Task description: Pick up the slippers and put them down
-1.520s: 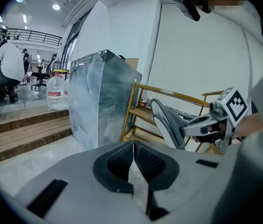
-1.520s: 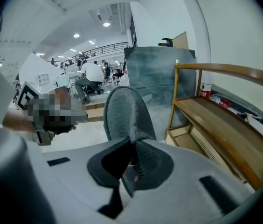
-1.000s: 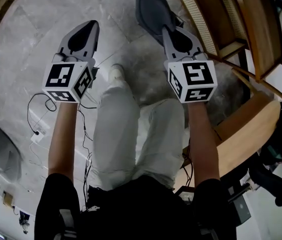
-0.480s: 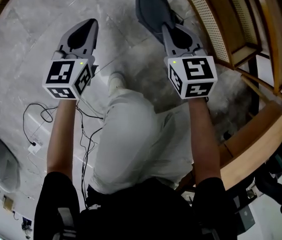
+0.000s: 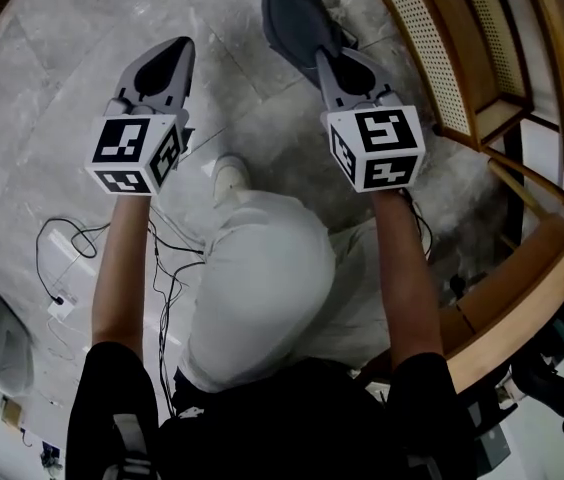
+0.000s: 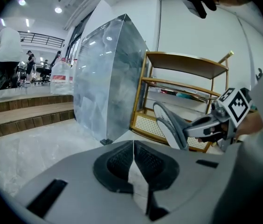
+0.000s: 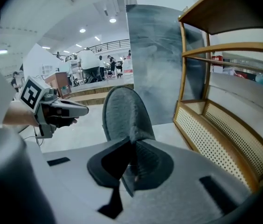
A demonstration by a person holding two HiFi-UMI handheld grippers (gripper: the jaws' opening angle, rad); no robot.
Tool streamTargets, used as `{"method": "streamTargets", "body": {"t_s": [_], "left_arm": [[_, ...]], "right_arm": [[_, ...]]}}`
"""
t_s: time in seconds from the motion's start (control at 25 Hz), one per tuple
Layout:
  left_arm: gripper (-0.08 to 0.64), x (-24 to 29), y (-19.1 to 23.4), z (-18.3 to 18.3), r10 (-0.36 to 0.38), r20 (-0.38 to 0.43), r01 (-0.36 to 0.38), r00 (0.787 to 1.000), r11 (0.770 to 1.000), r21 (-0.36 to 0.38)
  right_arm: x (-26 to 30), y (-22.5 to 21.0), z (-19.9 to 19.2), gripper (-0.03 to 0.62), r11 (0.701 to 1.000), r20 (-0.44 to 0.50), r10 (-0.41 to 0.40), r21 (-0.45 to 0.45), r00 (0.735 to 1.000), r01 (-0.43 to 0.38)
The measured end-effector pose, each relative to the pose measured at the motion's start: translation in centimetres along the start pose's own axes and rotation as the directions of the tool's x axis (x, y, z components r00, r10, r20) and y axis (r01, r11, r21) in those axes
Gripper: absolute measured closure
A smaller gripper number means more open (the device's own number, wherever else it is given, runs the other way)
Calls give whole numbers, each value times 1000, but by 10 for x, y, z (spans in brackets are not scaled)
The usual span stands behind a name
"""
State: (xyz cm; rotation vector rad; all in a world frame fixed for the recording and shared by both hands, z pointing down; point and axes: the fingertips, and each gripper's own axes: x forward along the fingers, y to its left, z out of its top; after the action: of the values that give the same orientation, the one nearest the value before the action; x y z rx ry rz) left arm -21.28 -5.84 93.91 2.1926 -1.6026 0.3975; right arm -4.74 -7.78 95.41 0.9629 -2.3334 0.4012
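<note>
At eleven o'clock in the head view, left tool pinched together, empty, above the stone floor. At one o'clock, right tool clamped on a grey slipper, held upright off the floor, near the wooden shelf.

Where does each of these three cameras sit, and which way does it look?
Head view: on the person's head, facing steeply down; shows forearms, legs, left gripper, right gripper, grey slippers, floor.
Left gripper view: on the left gripper, looking along its shut, empty jaws toward the wooden rack.
Right gripper view: on the right gripper, looking along jaws clamped on the slippers.
Shared: each gripper view shows the other gripper; all show the slippers.
</note>
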Motion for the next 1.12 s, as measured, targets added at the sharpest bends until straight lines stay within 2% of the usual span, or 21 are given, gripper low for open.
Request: {"method": "streamTargets", "body": {"t_s": [0.4,0.6,0.8,1.12], "left_arm": [[554,10,7,-38,2,-27,-2,1000,1000,-16],[554,19,14,-70,21,-54,-20,998,1000,3],[554,26,20,-104,27,-101,-30,995,999,-32],[554,40,15,-150,-23,-186,12,982,998,-62]], "right_arm": [[30,2,-38,589,1000,-39,9,-3,999,-9],[46,1,-60,589,1000,-72,6,15,997,-5],[60,6,-78,589,1000,-104,7,-2,995,-7],[79,8,-120,589,1000,-186,11,7,982,-10]]}}
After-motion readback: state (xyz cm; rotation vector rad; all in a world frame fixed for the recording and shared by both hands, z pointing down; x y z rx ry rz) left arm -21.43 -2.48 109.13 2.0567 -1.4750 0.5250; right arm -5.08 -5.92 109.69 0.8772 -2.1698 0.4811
